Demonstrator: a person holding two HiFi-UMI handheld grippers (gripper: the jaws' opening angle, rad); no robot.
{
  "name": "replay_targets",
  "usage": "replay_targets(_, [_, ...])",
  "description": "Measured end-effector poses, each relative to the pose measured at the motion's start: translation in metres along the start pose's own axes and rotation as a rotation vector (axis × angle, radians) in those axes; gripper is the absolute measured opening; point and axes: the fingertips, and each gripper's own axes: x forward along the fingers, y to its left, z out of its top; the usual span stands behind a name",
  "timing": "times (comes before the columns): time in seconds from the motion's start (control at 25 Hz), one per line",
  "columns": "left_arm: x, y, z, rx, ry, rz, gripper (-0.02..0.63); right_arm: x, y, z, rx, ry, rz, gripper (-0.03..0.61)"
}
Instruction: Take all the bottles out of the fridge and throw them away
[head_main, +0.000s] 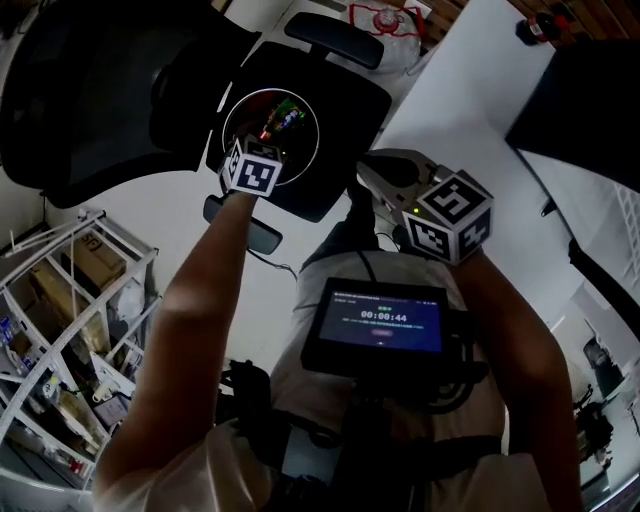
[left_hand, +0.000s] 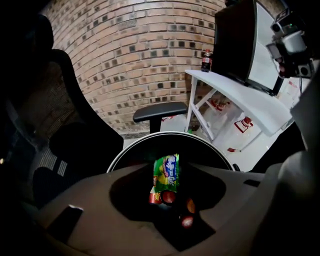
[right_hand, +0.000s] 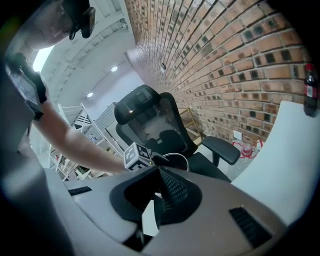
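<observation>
A round bin with a white rim stands on the seat of a black office chair. My left gripper hangs just above the bin, pointing steeply down into it, open. Below its jaws, a bottle with a green label sits inside the bin's rim, free of the pads, among other red-capped bottles. The green label also shows from above. My right gripper is held off to the right, near the white table, and its fingers are together with nothing between them.
A cola bottle stands on the white table in front of a dark monitor; the same bottle shows against the brick wall. A white wire rack stands at the left. A small screen rides on the person's chest.
</observation>
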Motion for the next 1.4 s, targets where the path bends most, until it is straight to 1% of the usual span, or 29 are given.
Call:
replay_targets(0.16, [-0.008,0.002,-0.007,0.011,0.008,0.019,0.184,-0.006,-0.003,0.004,0.008,-0.019,-0.018,0.002])
replay_targets(0.28, [-0.022,0.009,-0.004,0.001,-0.017,0.061,0.184,-0.006,-0.006,0.005,0.009,-0.030,-0.024,0.002])
replay_targets(0.36, [-0.034,0.009,0.005,-0.023,-0.055,0.065,0.184,-0.007,-0.008,0.006,0.013,-0.040,-0.030,0.002])
replay_targets(0.52, [-0.059,-0.008,0.029,-0.118,-0.177,0.020,0.184,-0.011,-0.012,0.003,0.013,-0.066,-0.041,0.002])
replay_targets(0.56, [-0.068,-0.014,0.035,-0.137,-0.213,0.013,0.169,-0.014,-0.013,0.002,0.016,-0.075,-0.045,0.002])
replay_targets(0.6, [-0.078,-0.021,0.041,-0.151,-0.249,0.007,0.120,-0.018,-0.015,0.000,0.022,-0.084,-0.052,0.002])
replay_targets(0.64, [-0.088,-0.030,0.048,-0.157,-0.282,0.001,0.101,-0.024,-0.017,-0.002,0.028,-0.094,-0.061,0.002])
replay_targets(0.76, [-0.115,-0.059,0.066,-0.140,-0.351,-0.006,0.023,-0.049,-0.021,-0.011,0.041,-0.126,-0.084,0.002])
replay_targets(0.8, [-0.122,-0.068,0.071,-0.140,-0.370,-0.013,0.006,-0.059,-0.022,-0.014,0.045,-0.138,-0.091,0.002])
replay_targets(0.96, [-0.147,-0.100,0.094,-0.164,-0.454,-0.099,0.006,-0.091,-0.031,-0.024,0.055,-0.178,-0.123,0.002])
replay_targets(1.16, [-0.177,-0.141,0.131,-0.170,-0.535,-0.163,0.006,-0.141,-0.039,-0.040,0.060,-0.237,-0.162,0.002])
replay_targets(1.24, [-0.185,-0.161,0.151,-0.139,-0.560,-0.207,0.006,-0.162,-0.042,-0.044,0.067,-0.273,-0.188,0.002])
replay_targets(1.4, [-0.194,-0.230,0.192,-0.003,-0.568,-0.341,0.006,-0.207,-0.051,-0.052,0.083,-0.336,-0.255,0.002])
